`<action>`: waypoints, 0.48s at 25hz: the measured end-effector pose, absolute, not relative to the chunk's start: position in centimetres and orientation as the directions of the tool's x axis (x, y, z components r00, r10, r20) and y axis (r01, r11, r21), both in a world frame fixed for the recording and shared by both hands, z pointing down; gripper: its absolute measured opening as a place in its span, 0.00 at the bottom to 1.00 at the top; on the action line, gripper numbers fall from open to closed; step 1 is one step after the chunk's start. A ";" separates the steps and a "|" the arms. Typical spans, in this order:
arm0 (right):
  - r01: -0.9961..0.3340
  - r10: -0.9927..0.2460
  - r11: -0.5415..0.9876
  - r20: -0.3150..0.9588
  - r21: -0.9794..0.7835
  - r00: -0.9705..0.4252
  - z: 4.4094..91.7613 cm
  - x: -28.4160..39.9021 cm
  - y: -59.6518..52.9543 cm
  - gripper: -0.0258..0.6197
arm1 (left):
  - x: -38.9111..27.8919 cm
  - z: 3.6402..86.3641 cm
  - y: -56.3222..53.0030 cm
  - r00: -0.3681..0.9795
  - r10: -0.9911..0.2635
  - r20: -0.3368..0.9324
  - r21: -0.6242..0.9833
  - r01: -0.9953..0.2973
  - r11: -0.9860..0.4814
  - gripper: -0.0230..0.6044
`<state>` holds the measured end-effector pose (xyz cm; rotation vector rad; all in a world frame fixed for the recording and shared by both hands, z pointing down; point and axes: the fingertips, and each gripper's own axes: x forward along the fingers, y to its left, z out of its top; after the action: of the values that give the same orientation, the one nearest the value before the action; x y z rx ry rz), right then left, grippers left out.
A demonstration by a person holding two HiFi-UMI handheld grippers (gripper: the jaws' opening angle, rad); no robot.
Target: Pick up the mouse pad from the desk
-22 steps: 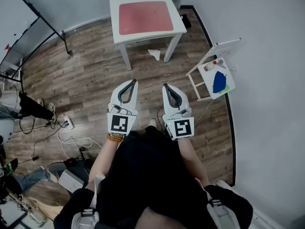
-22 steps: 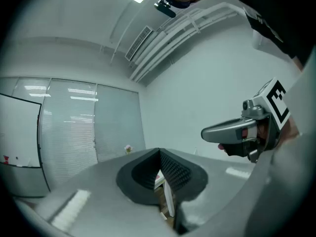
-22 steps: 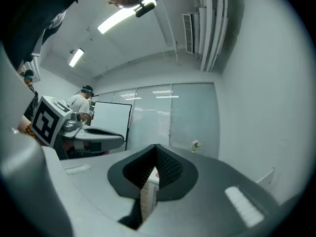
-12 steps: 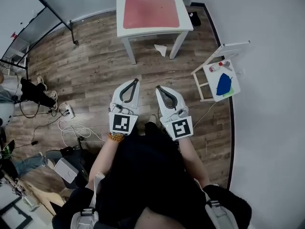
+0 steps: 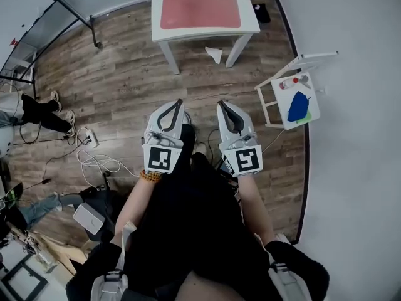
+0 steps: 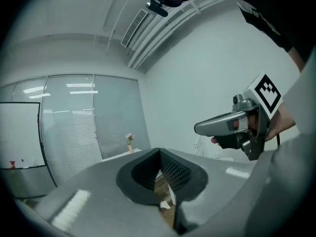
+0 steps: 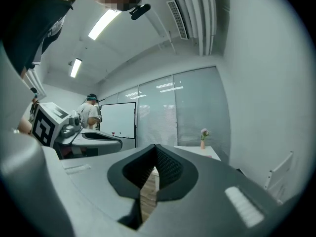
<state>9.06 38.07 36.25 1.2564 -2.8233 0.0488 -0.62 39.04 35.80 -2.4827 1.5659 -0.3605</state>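
Two grippers are held low in front of the person, well apart from the bench [image 5: 207, 35], and nothing is grasped. The left gripper [image 5: 177, 105] has its fingers [image 6: 174, 168] closed tip to tip with nothing between them. The right gripper [image 5: 222, 105] is in the same state, its fingers [image 7: 170, 168] pressed together and empty.

Mouse pad [image 5: 200, 5]: pink-red and rectangular. It lies flat on the white bench and covers most of the top, with a narrow white margin left round it.

Handling (judged): the pad is taken to be light, thin and limp, so it is expected to droop when raised by one edge. It is not fragile. The underside is probably grippy. Because the pad lies flush, a pinch from straight above is judged poor. The near edge or a near corner is preferred, with one finger slid beneath it.

Containers: a slim vase [image 7: 203, 143] with a single flower in it stands toward the far side of the bench; whether it touches the pad cannot be told. A small white side stand [image 5: 281, 102] by the wall carries a blue item and some small red-topped pieces, too small to identify.
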 end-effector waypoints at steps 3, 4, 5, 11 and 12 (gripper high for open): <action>-0.761 -0.759 0.648 0.082 0.006 -0.646 36.6 9.3 34.9 0.08 | -1.1 36.0 35.6 0.428 -0.899 0.090 -0.261 -0.861 -0.436 0.04; -0.769 -0.767 0.639 0.089 0.008 -0.636 36.5 9.6 33.6 0.08 | -1.2 35.9 34.1 0.432 -0.898 0.084 -0.258 -0.861 -0.438 0.04; -0.776 -0.773 0.631 0.097 0.013 -0.627 36.4 9.9 32.2 0.08 | -1.3 35.8 32.6 0.435 -0.897 0.078 -0.259 -0.860 -0.439 0.04; -0.766 -0.772 0.634 0.145 0.108 -0.619 35.2 8.8 25.0 0.08 | -3.5 34.9 25.1 0.431 -0.901 0.038 -0.265 -0.865 -0.426 0.04; -0.763 -0.772 0.634 0.150 0.121 -0.618 35.0 8.2 23.9 0.08 | -4.1 35.0 24.2 0.432 -0.901 0.036 -0.260 -0.867 -0.426 0.04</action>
<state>8.22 23.94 34.99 1.2664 -2.6665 -0.0671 -4.06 24.18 34.96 -2.4813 1.5538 -0.2516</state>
